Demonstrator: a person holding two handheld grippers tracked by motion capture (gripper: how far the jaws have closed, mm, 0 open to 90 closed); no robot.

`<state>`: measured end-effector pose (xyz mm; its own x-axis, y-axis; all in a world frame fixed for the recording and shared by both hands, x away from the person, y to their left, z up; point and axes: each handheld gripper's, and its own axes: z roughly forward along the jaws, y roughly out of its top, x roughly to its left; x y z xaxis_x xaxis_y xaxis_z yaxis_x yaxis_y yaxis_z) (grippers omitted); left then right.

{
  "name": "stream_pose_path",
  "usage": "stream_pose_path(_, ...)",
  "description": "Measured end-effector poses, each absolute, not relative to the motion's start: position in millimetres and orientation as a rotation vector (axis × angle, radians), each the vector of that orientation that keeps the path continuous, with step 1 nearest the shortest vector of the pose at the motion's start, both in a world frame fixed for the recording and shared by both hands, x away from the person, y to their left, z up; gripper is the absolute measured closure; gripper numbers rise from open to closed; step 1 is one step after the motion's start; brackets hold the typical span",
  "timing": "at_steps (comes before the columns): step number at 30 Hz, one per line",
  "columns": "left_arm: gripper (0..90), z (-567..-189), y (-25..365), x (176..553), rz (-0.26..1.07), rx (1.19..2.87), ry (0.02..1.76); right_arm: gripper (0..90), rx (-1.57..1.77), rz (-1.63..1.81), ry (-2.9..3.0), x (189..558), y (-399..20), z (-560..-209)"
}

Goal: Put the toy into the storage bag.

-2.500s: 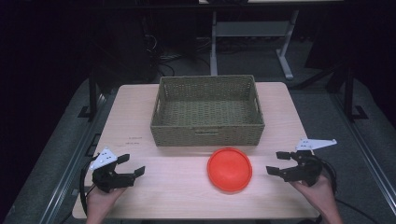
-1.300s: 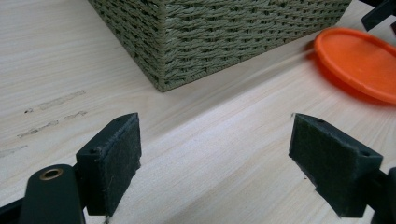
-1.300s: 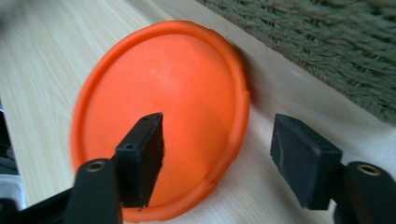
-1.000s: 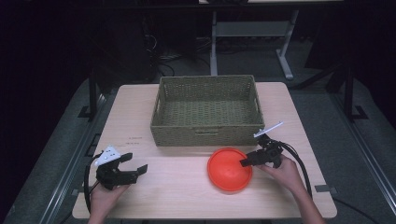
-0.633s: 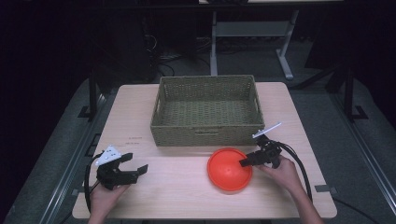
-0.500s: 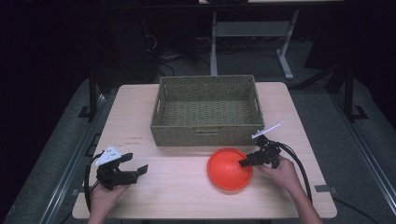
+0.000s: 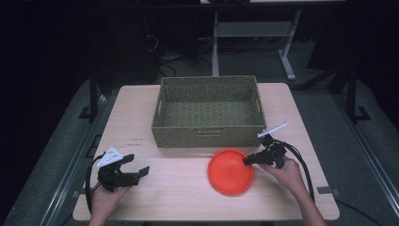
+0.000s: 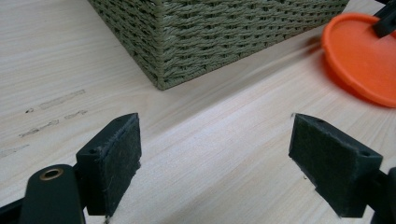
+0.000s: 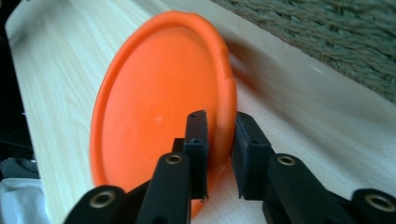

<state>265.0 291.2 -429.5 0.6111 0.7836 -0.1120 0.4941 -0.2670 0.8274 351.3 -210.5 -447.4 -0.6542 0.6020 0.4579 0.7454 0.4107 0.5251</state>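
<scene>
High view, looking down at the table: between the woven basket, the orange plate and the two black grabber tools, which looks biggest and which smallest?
1. Woven basket, clearly largest.
2. Orange plate.
3. Left gripper and right gripper: they look alike in size, so I would not rank one over the other.

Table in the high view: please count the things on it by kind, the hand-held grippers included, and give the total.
Orange plate: 1
Woven basket: 1
Hand-held grippers: 2, the left gripper and the right gripper
Total: 4
</scene>
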Motion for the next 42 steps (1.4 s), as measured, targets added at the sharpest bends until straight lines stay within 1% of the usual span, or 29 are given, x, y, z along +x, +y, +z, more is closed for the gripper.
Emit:
stream_pose_path(5,16.2,-429,291,265,0.409,1.934,1.008,81.2,-1.157,-1.117,-2.471,344,-210,-437)
stream_pose_path(18,16.2,-429,291,264,0.412,1.941,1.006,81.6,-1.091,-1.164,-2.490,333,-207,-397)
stream_pose_path(42,16.2,-428,292,264,0.405,1.919,1.010,81.6,-1.007,-1.229,-2.516,351,-193,-339)
